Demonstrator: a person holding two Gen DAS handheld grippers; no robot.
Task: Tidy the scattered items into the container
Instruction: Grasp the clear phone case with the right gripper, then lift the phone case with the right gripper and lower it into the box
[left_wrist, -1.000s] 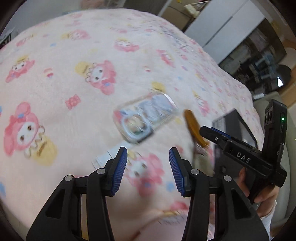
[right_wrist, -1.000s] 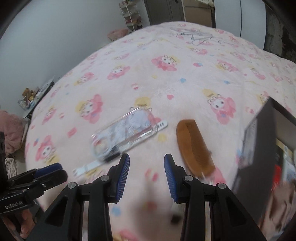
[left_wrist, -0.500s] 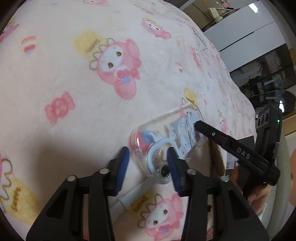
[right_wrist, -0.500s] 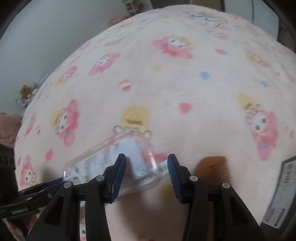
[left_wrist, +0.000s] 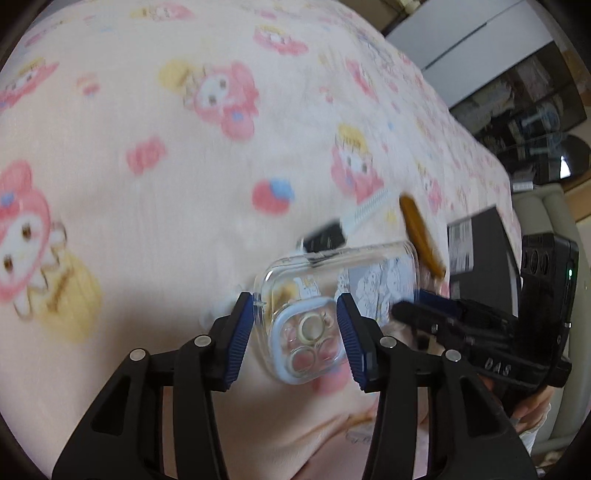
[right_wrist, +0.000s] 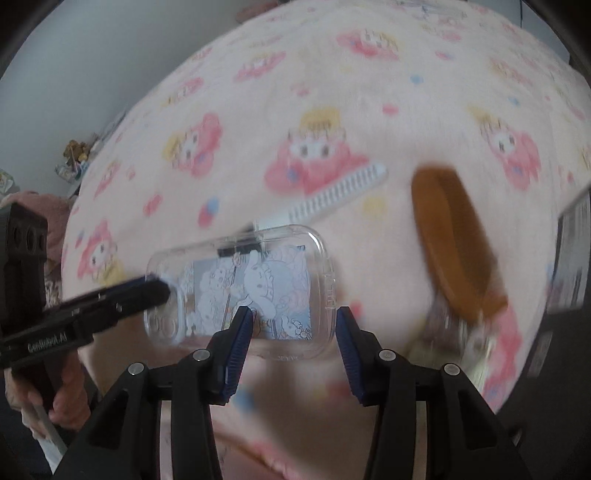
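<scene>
A clear phone case (left_wrist: 332, 280) with a cartoon print lies on the pink blanket, over a white comb (right_wrist: 340, 192). My left gripper (left_wrist: 295, 301) hangs close over the case's camera end. Its jaws are opening, that end sits between them, and the pads do not press on it. My right gripper (right_wrist: 293, 314) is open over the other end (right_wrist: 258, 273), left finger in front of the case, right finger past its edge. A brown comb (right_wrist: 454, 236) lies to the right, next to the black box (right_wrist: 569, 251).
The patterned blanket (left_wrist: 147, 92) covers the whole bed and bulges softly. A blurred clear thing (right_wrist: 454, 332) lies under the brown comb's near end. The black box (left_wrist: 476, 236) stands at the bed's right edge, with dark shelves (left_wrist: 535, 96) beyond it.
Both grippers have dropped from above the bed down onto the phone case, one at each end. The left jaws narrowed half a second ago and stand wider now.
</scene>
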